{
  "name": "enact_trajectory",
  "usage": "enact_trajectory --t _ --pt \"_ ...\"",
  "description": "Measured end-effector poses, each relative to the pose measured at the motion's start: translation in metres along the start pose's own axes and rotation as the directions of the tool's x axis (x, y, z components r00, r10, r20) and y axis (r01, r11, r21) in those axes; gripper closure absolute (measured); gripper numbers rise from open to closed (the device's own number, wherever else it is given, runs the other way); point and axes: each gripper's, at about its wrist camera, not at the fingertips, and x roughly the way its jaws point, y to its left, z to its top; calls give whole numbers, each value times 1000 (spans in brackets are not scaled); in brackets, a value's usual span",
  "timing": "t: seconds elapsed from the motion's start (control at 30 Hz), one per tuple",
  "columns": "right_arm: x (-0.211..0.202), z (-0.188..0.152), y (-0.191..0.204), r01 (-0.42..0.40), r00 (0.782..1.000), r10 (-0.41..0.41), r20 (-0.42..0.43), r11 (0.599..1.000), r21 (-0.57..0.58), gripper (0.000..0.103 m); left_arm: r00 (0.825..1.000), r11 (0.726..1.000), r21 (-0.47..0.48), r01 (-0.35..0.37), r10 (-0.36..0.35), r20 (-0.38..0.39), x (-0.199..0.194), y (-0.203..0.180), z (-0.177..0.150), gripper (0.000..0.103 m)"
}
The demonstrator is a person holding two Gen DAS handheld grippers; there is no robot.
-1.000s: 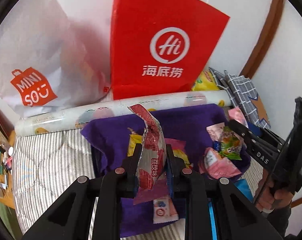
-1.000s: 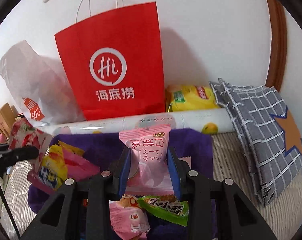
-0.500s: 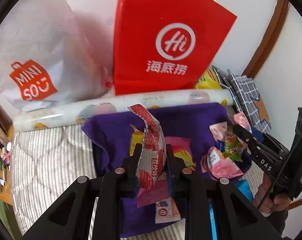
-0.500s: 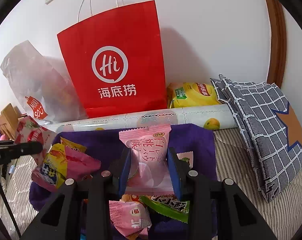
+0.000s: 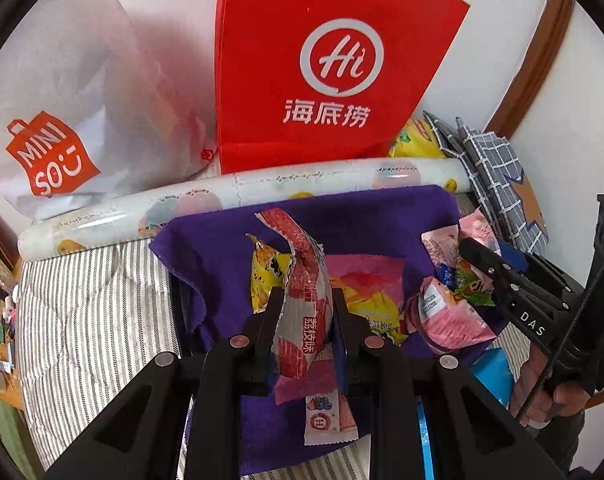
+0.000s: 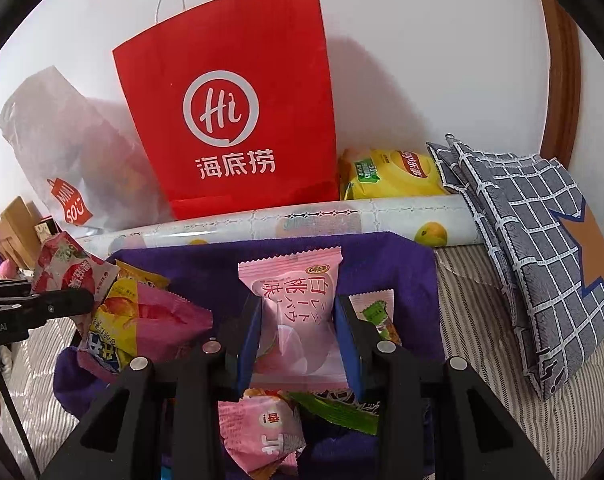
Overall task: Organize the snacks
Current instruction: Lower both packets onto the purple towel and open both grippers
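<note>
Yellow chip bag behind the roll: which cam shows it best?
Right wrist view: the yellow chip bag shows nearly its whole front, above the patterned roll. Left wrist view catches only a corner beside the red paper bag.

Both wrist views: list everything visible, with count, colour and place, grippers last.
Paper bag: one, red with white logo, upright against the wall.
Plastic bag: one, white with orange logo, left of the paper bag.
Roll: one, pale with fruit print, lying in front of the bags.
Chip bag: one, yellow, behind the roll.
Cushion: one, grey checked with an orange star, at right.
Cloth: one, purple, lining a container of loose snack packets.
Bedding: striped grey-white, underneath.
Red packet: one, red and silver, in the left gripper.
Pink packet: one, pink, in the right gripper.
Left gripper: black, shut on the red packet.
Right gripper: black, shut on the pink packet.
</note>
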Motion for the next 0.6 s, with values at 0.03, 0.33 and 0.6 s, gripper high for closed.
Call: enact_trajectory --t 0.03,0.33,0.6 --pt "0 0 0 4 1000 -4 0 1000 -3 69 1000 1000 0 -3 3 -4 1 0 0 81" --pt "3 -2 1 10 1000 -10 -13 1000 -7 69 999 1000 8 -13 14 -31 8 -3 -3 81" --pt "9 -3 -1 0 999 -1 -42 1000 -5 69 999 1000 19 -5 6 -47 12 -6 -5 81"
